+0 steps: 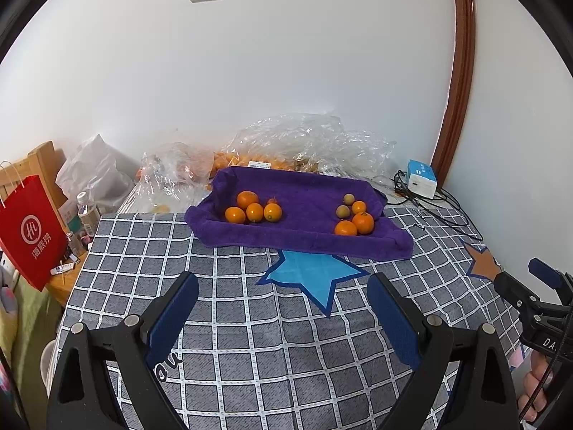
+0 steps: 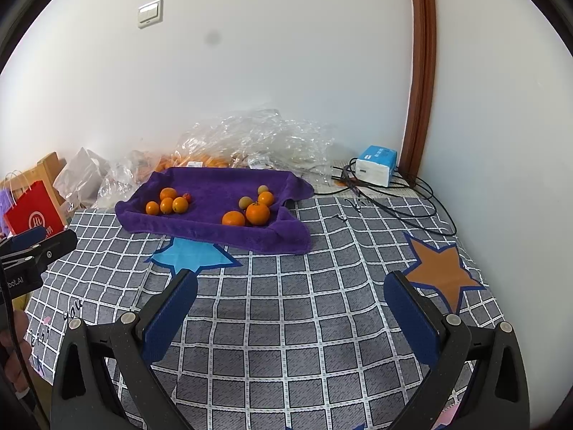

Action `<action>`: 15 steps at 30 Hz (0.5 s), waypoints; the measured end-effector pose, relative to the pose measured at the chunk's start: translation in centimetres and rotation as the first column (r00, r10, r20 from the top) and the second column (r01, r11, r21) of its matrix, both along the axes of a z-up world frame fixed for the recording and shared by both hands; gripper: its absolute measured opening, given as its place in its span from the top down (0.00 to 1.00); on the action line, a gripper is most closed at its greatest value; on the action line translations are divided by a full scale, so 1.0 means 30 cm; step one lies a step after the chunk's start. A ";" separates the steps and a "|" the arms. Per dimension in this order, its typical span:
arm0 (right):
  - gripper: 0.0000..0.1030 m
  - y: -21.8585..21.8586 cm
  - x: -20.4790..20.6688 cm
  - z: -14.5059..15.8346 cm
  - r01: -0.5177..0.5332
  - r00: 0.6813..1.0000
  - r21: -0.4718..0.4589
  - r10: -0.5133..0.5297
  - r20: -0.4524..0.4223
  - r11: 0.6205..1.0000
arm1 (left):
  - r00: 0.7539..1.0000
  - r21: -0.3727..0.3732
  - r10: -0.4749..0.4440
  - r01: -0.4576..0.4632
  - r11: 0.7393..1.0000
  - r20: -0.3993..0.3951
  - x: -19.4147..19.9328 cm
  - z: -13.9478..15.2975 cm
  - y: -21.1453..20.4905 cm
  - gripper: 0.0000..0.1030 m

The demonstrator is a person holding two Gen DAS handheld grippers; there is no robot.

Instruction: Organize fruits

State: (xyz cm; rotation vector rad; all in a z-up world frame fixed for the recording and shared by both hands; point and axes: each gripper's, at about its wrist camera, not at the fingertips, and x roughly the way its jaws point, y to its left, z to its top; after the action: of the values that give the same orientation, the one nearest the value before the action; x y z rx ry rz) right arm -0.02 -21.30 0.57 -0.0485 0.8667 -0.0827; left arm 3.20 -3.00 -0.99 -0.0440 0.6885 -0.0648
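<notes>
A purple towel [image 1: 304, 240] [image 2: 215, 184] lies on the checked bedspread, edges raised like a tray. On its left side sits a cluster of oranges [image 1: 254, 211] [image 2: 166, 205] with one small red fruit [image 2: 186, 196]. On its right side sit more oranges [image 1: 362, 222] [image 2: 257, 213] and two small tan fruits [image 1: 342, 211] [image 2: 246, 202]. My left gripper [image 1: 283, 283] is open and empty, hovering above the bedspread short of the towel. My right gripper [image 2: 290, 283] is open and empty, also short of the towel.
Crumpled clear plastic bags [image 1: 308, 139] with more oranges lie behind the towel against the wall. A blue-white box [image 1: 422, 178] and black cables [image 2: 412, 200] sit at the back right. A red paper bag [image 1: 30, 229] and bottles stand off the bed's left edge.
</notes>
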 end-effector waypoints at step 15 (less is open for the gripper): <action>0.01 0.008 -0.002 0.010 -0.006 1.000 -0.004 0.006 0.010 1.000 | 1.000 -0.001 0.002 -0.002 1.000 0.005 -0.003 0.008 0.001 0.07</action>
State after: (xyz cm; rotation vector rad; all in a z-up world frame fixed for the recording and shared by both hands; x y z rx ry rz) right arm -0.10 -21.05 0.88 -0.0546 0.8561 -0.0790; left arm 3.12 -2.98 -0.76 -0.0451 0.6834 -0.0631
